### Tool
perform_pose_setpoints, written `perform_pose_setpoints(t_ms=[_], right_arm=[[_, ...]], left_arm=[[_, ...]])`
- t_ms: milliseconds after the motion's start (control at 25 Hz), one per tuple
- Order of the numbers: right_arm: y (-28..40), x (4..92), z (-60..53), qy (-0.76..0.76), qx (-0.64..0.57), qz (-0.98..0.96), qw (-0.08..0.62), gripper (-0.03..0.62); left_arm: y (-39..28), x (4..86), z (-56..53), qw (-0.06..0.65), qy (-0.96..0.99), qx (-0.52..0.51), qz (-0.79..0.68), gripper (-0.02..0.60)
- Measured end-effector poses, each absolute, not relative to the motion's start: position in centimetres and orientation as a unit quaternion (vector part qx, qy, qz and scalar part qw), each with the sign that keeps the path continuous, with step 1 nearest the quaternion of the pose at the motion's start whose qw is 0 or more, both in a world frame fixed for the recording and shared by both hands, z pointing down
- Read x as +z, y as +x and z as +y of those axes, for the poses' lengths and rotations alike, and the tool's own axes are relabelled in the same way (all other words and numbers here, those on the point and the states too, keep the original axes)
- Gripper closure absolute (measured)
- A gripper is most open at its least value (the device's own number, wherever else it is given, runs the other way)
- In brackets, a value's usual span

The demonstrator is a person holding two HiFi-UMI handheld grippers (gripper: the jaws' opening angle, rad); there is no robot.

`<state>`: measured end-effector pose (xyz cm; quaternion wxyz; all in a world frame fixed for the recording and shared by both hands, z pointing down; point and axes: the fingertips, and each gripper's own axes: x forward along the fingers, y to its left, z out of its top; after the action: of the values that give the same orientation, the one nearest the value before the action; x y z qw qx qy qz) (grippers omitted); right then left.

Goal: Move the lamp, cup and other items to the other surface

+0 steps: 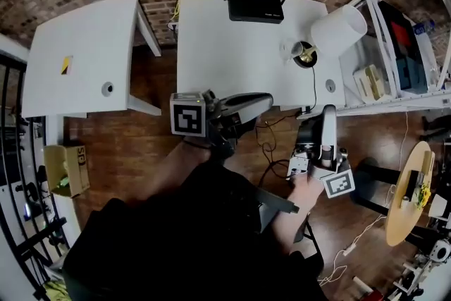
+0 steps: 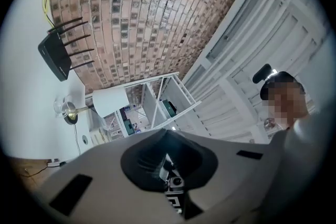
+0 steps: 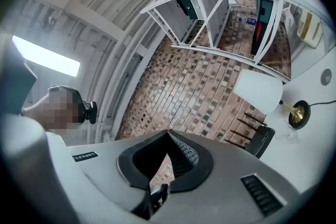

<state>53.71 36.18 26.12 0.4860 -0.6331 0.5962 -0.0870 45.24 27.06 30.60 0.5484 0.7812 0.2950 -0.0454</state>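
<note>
Your left gripper point(image 1: 265, 102) and right gripper point(image 1: 329, 111) both closed, empty, only head view shows upper-left table point(image 1: 91, 46), cup point(image 1: 291, 49) faint beside lamp point(image 1: 338, 28)

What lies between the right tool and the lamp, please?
In the head view, the stretch from the right tool to the lamp is bare white table with only the lamp's black cord running along it.

No legible words. The left gripper point(image 1: 262, 103) and right gripper point(image 1: 328, 115) each bear a black-and-white square marker point(image 1: 188, 116); a cardboard box point(image 1: 67, 169) left of both carries dark print (too small to read).
</note>
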Motion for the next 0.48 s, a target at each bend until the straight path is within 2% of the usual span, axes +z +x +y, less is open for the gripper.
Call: perform_pose_setpoints(t_ms=[240, 480], right_arm=[[51.3, 27.1, 38.0, -0.573, -0.109, 0.635, 0.506, 0.577], [46.1, 27.3, 36.3, -0.52, -0.143, 0.677, 0.501, 0.576]], left_arm=[[41.4, 31.4, 30.0, 0.533, 0.812, -0.049, 0.235, 0.58], [35.7, 31.6, 30.8, 0.528, 0.829, -0.064, 0.172, 0.58]])
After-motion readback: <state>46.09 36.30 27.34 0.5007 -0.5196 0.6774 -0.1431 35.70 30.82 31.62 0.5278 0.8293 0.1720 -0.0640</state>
